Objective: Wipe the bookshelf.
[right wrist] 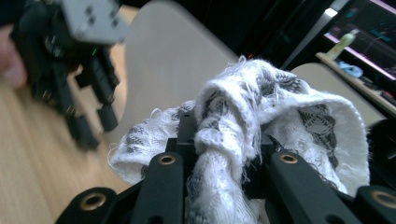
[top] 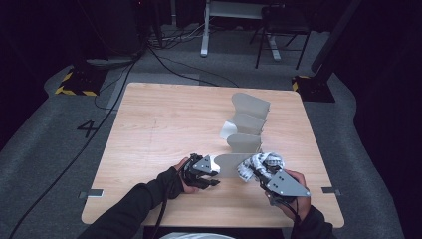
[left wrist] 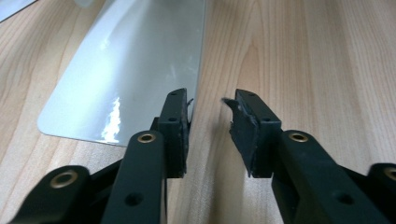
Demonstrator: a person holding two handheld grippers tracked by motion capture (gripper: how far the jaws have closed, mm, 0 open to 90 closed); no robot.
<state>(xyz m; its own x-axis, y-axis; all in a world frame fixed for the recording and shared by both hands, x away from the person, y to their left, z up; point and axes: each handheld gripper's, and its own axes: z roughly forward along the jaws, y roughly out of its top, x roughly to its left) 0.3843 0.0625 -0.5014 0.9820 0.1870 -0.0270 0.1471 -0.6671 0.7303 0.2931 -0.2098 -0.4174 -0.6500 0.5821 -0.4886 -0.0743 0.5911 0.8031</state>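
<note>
A grey rack (top: pixel 247 124) of several curved upright panels stands right of the table's middle. My left gripper (top: pixel 215 177) rests at the left end of the nearest panel (top: pixel 226 165). In the left gripper view its jaws (left wrist: pixel 210 116) are open: the shiny panel (left wrist: pixel 135 70) has its edge against the left pad, with a gap to the right pad. My right gripper (top: pixel 256 175) is shut on a bunched white cloth with a dark grey pattern (top: pixel 261 165), held at the panel's right end. In the right gripper view the cloth (right wrist: pixel 261 116) bulges over the jaws (right wrist: pixel 219 140).
The wooden table (top: pixel 164 124) is bare on its left half. The other gripper (right wrist: pixel 88 107) hangs close at the upper left of the right gripper view. Cables, a chair (top: pixel 281 30) and desk legs lie on the floor beyond the far edge.
</note>
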